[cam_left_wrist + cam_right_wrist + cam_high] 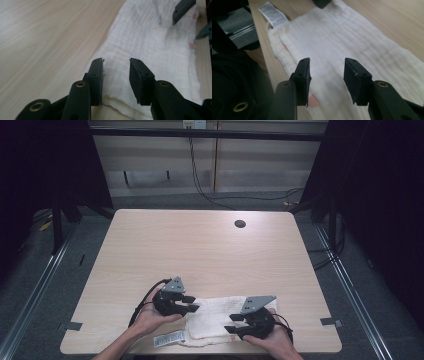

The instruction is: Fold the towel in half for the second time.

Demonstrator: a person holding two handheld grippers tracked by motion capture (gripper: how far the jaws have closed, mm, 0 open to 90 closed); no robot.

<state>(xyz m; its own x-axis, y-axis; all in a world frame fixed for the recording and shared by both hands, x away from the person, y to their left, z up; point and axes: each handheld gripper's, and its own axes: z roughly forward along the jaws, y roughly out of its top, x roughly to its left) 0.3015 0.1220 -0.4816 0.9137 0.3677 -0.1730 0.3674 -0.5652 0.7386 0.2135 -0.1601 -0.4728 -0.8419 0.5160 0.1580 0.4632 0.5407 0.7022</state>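
A folded white cloth (215,320) lies flat near the table's front edge, with a printed care label (169,339) sticking out at its left corner. My left gripper (192,304) hovers at the cloth's left end, jaws open over the fabric (150,50) with nothing pinched. Over the cloth's right end my right gripper (232,324) is open too, its pads apart above the cloth (337,37). The label (272,13) shows in the right gripper view as well.
The light wooden table (200,250) has a round cable hole (240,224) at the far right. Metal floor rails run along both sides, and cables trail on the floor behind the table.
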